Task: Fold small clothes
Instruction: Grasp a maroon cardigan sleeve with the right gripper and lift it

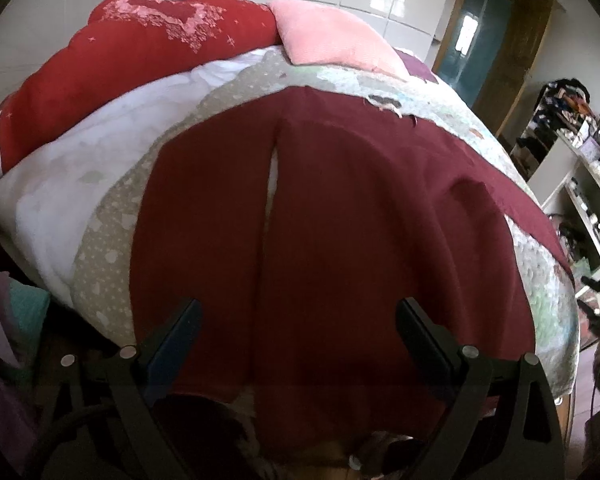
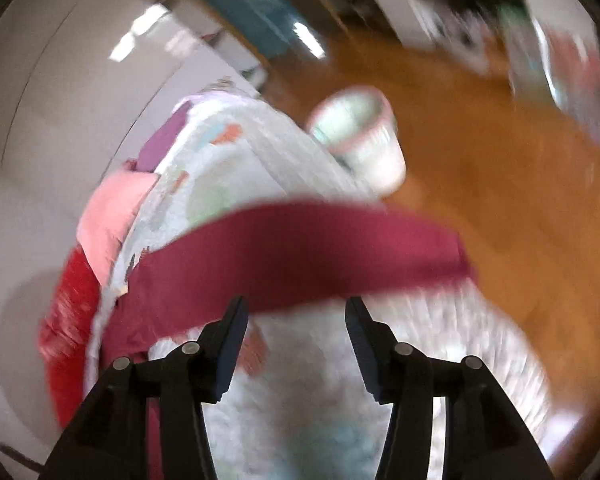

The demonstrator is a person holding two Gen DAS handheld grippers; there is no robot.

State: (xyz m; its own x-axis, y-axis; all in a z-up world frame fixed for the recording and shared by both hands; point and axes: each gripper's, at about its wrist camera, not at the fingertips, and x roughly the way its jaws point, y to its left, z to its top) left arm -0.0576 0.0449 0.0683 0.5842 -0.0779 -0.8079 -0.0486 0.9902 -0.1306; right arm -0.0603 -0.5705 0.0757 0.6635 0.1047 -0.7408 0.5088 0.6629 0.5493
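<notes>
A dark maroon garment (image 1: 340,208) lies spread flat on the bed's patterned quilt (image 1: 112,220), with a narrow slit running down its middle. My left gripper (image 1: 298,312) is open and empty, its jaws wide apart just above the garment's near part. In the blurred right wrist view, a maroon band of the same garment (image 2: 300,252) crosses the quilt (image 2: 228,168). My right gripper (image 2: 296,312) is open and empty, close to the band's near edge.
A red embroidered cushion (image 1: 140,64) and a pink pillow (image 1: 332,36) lie at the bed's far end. White shelves (image 1: 580,184) with clutter stand to the right. A pale basket (image 2: 360,136) stands on the orange-brown floor (image 2: 500,184) beside the bed.
</notes>
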